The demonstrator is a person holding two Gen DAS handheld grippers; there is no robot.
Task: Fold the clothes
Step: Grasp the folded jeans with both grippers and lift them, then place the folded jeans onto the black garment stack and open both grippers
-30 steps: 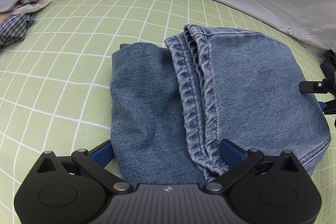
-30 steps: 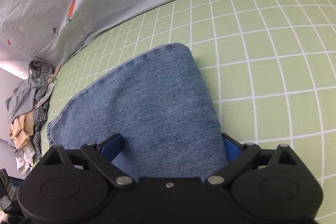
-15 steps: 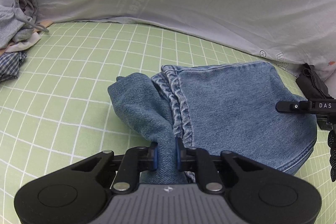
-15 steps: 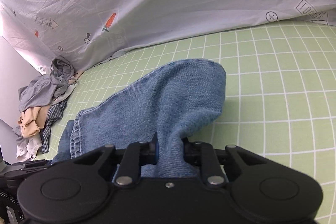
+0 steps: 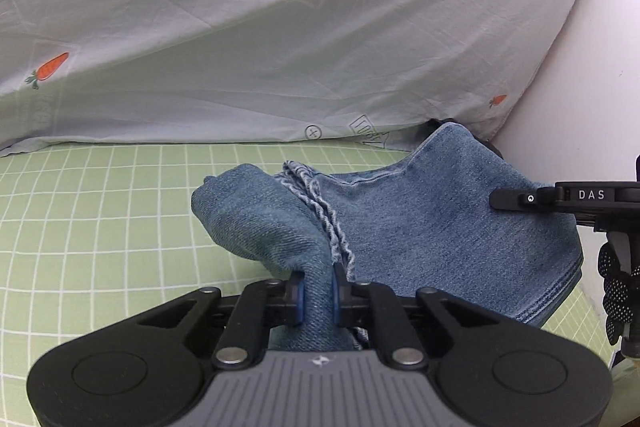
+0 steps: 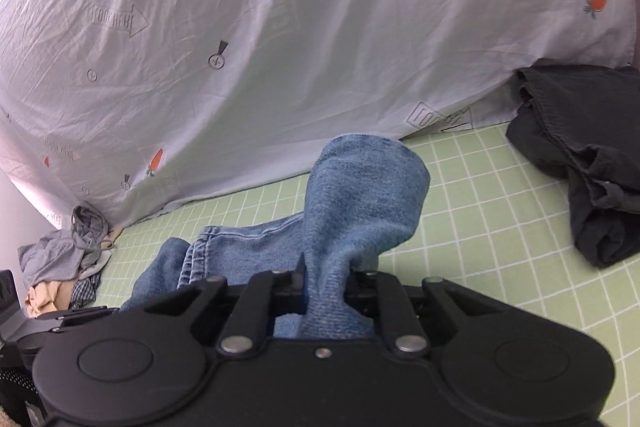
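Note:
Folded blue jeans (image 5: 420, 227) hang between my two grippers above the green checked sheet (image 5: 100, 227). My left gripper (image 5: 318, 291) is shut on the jeans' near left edge, beside the frayed hems. My right gripper (image 6: 326, 281) is shut on the jeans (image 6: 360, 203) at their right side, and the denim bunches upward from its jaws. The right gripper's body shows at the right edge of the left wrist view (image 5: 560, 197).
A white sheet with carrot prints (image 5: 280, 47) hangs behind the bed. A dark folded garment (image 6: 580, 155) lies at the right of the green checked sheet (image 6: 500, 227). A pile of grey and checked clothes (image 6: 68, 263) lies at the far left.
Both grippers went from open around the jeans' edges to shut on them. They then lifted the jeans, so the denim now bunches and hangs off the sheet.

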